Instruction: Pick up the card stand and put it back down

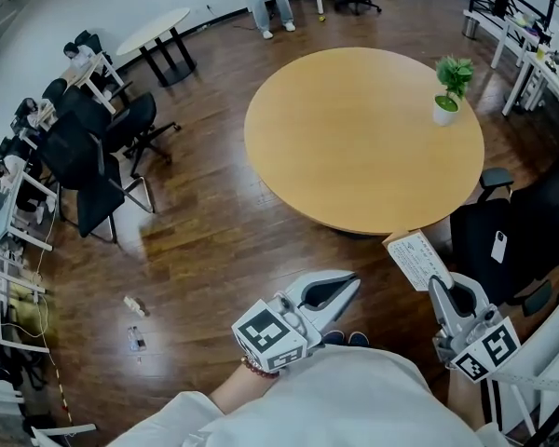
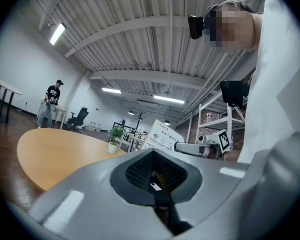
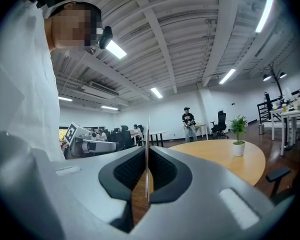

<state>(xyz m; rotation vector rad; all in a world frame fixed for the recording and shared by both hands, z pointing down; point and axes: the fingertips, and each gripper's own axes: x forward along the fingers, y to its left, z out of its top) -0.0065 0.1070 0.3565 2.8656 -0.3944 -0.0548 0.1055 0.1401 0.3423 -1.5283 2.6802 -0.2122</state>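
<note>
The card stand (image 1: pixel 417 259) (a thin white printed card, seen edge-on in the right gripper view) hangs just off the near rim of the round table (image 1: pixel 354 147), clamped between the jaws of the right gripper (image 1: pixel 437 285). The left gripper (image 1: pixel 350 285) is near the same rim, its jaws closed on nothing. A potted plant (image 1: pixel 450 89) stands at the table's far side.

Card stand (image 2: pixel 161 137): Wi-Fi symbol, Chinese print too small to read
</note>
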